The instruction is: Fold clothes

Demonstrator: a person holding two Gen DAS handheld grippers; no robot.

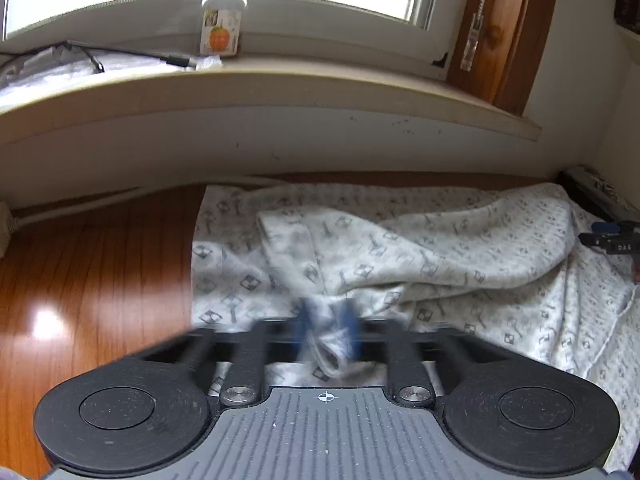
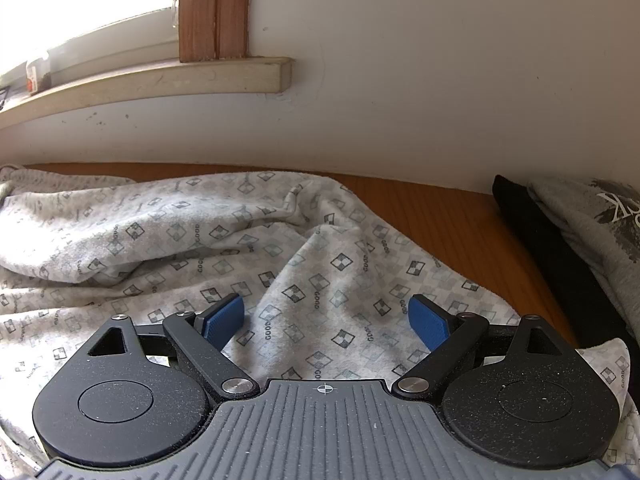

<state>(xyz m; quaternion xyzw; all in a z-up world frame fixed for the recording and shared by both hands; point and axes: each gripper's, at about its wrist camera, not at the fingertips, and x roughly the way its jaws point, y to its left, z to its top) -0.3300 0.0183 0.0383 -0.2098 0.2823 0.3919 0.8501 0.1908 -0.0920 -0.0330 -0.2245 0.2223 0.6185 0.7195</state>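
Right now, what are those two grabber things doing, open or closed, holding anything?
Left gripper: closed, its fingers pinching a fold of the patterned garment.
Right gripper: open, fingers wide apart over the same garment, holding nothing.

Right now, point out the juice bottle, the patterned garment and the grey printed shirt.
juice bottle (image 1: 221, 20): left wrist view, on its orange-fruit label.
patterned garment (image 2: 304, 256): right wrist view, on a raised fold between the open claw's fingers.
grey printed shirt (image 2: 592, 216): right wrist view, on its grey fabric beside the print.

Right tongs (image 2: 325, 318) spread wide over rumpled patterned garment (image 2: 256, 240) (blue pads (image 2: 430, 326) clear of cloth) on wooden table (image 2: 452, 216); grey printed garment (image 2: 592, 224) on black cloth (image 2: 552, 248) far right.
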